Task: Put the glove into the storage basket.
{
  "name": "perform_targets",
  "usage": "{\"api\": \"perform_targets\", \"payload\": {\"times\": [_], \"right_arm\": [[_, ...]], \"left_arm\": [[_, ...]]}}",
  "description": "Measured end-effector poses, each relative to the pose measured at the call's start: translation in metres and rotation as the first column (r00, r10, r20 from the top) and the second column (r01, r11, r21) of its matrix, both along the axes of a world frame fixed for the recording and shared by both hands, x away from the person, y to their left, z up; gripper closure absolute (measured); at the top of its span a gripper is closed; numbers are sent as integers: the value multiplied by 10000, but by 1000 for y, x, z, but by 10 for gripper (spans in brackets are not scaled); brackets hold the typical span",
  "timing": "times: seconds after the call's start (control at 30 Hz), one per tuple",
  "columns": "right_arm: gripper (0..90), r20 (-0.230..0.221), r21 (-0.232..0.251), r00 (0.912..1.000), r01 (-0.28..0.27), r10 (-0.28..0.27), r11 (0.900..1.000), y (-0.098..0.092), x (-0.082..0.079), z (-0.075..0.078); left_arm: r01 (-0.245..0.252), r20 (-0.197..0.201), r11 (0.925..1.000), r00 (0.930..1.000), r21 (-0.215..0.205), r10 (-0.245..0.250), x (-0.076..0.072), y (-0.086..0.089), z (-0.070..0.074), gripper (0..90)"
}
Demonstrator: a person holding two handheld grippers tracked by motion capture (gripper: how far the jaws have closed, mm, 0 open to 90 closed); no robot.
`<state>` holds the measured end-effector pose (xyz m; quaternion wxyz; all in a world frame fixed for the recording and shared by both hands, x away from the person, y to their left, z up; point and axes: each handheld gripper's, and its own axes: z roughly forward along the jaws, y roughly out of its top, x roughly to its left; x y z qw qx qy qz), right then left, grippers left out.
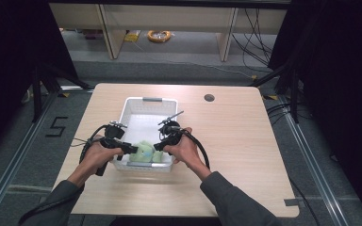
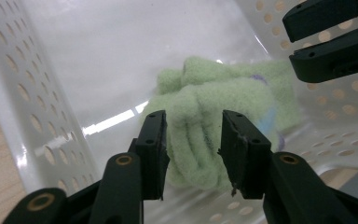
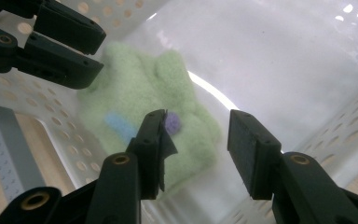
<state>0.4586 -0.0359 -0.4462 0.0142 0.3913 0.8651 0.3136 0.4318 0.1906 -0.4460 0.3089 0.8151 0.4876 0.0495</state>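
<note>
While both jaws stand apart, released, the left gripper (image 1: 131,149) and right gripper (image 1: 158,146) flank the green cloth (image 1: 144,151) low in the white basket (image 1: 151,100)

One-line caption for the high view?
Both tongs, left and right, open over a green fleece cloth inside the white basket.

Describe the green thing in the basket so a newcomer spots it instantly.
On the wooden table stands a white perforated basket. At its near end, between the two grippers, lies a fuzzy pale-green cloth, bunched up, with a light-blue patch and a small purple pompom.
</note>
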Motion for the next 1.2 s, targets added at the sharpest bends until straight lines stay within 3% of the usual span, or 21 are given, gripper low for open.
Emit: {"api": "perform_targets", "payload": {"times": [0.07, 0.1, 0.2, 0.27, 0.4, 0.43, 0.57, 0.6, 0.63, 0.67, 0.7, 0.73, 0.8, 0.9, 1.03, 1.07, 1.13, 1.2], "right_arm": [[558, 266, 116, 9996, -135, 132, 9998, -2, 1, 4], [549, 80, 119, 9999, 140, -141, 9998, -2, -2, 8], [537, 164, 191, 9997, 196, -199, 9996, -4, -3, 14], [523, 662, 406, 9976, -230, 203, 9989, -8, -1, 16], [509, 688, 624, 9976, -76, 33, 9980, -12, -4, 20], [506, 464, 554, 9988, 131, -157, 9984, -14, -7, 23], [487, 647, 699, 9979, -19, -26, 9976, -20, -9, 25], [479, 873, 829, 9961, -197, 125, 9964, -22, -8, 25], [470, 590, 775, 9981, 134, -180, 9969, -23, -10, 26], [468, 637, 735, 9978, 125, -172, 9972, -25, -10, 27], [460, 796, 972, 9967, -258, 181, 9949, -27, -10, 28], [454, 882, 986, 9961, -105, 17, 9951, -28, -12, 29], [441, 1076, 1051, 9939, -367, 253, 9938, -31, -13, 30], [411, 1102, 1191, 9935, -420, 288, 9920, -36, -19, 33], [390, 1037, 1352, 9936, -578, 439, 9891, -42, -24, 36], [386, 1254, 1468, 9915, -542, 358, 9877, -43, -25, 35], [383, 1056, 1513, 9932, -638, 480, 9864, -47, -27, 36], [376, 1173, 1635, 9916, -738, 549, 9838, -52, -28, 36]], "left_arm": [[-173, 79, 9998, 9998, -103, 173, 0, 1, 3, 569], [-186, 76, 9997, 9998, -131, 187, 0, 1, 3, 560], [-402, 221, 9986, 9989, -342, 409, -1, 3, 9, 536], [-419, 390, 9981, 9983, -452, 436, -2, 3, 12, 521], [-461, 591, 9967, 9970, -663, 500, -8, 5, 21, 500], [-434, 630, 9968, 9969, -664, 476, -10, 5, 23, 497], [-520, 741, 9946, 9955, -903, 588, -15, 3, 27, 458], [-494, 768, 9944, 9954, -934, 566, -16, 3, 27, 448], [-488, 740, 9944, 9957, -942, 559, -18, 2, 28, 434], [-516, 748, 9940, 9955, -967, 590, -19, 1, 28, 427], [-636, 752, 9921, 9946, -1079, 719, -21, 0, 27, 414], [-570, 730, 9923, 9952, -1099, 652, -23, 0, 27, 401], [-566, 748, 9918, 9950, -1148, 654, -26, -2, 27, 389], [-552, 876, 9885, 9938, -1408, 680, -32, -6, 28, 364], [-464, 863, 9883, 9945, -1454, 594, -37, -9, 27, 331], [-541, 926, 9857, 9933, -1595, 695, -40, -11, 27, 324], [-554, 960, 9835, 9927, -1720, 727, -43, -13, 27, 313], [-341, 1001, 9830, 9936, -1802, 528, -46, -14, 28, 298]]}}
